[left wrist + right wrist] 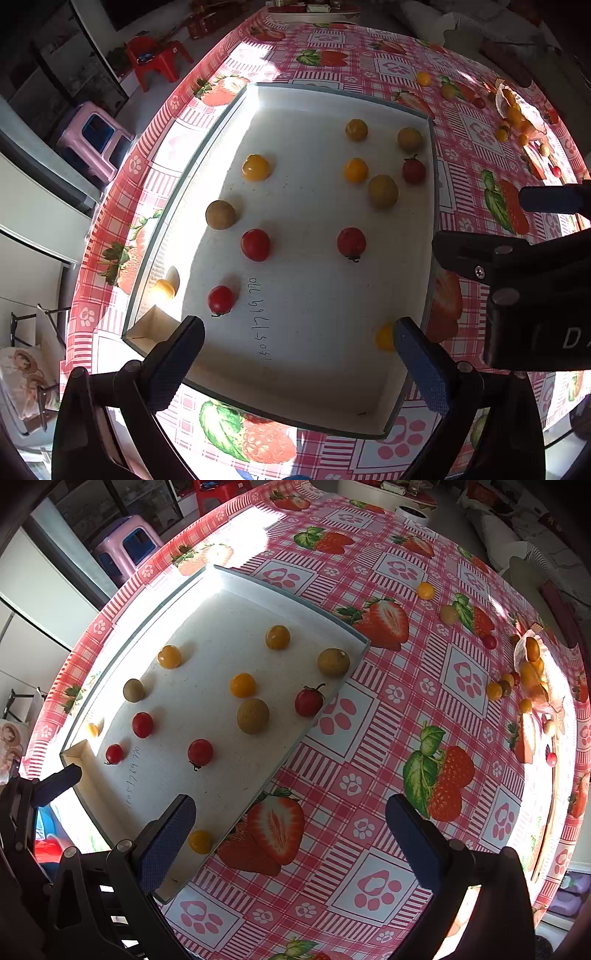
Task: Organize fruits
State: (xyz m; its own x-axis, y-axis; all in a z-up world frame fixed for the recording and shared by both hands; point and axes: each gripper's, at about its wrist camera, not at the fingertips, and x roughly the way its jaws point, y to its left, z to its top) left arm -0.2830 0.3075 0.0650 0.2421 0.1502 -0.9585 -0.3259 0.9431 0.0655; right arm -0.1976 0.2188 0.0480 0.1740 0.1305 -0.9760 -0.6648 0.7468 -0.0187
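The left tool [299, 354] hangs with its blue pads spread wide and nothing between them, poised over the near end of a shallow white tray [236, 110] that sits on the tabletop [465, 122] with its red checked strawberry cloth. Ahead of that tool, small fruits lie scattered on the tray floor, apart from one another: a red tomato [221, 300] just beyond its left pad, a yellow fruit [385, 336] right beside its right pad, two more red ones [255, 244] further ahead, and brownish-green and orange ones [356, 170] toward the far end. A line of handwritten digits [260, 318] runs along the tray floor ahead of the left pad. The right tool [290, 834] is also wide apart and empty; it hovers over the tray's near right edge, with the left pad above the tray beside the yellow fruit [200, 842] and the right pad over bare cloth. Far off ahead and to the right of it, a heap of loose fruits [532, 672] lies spilled around a pale wrapper, with a few strays [425, 590] on the cloth between the heap and the tray.
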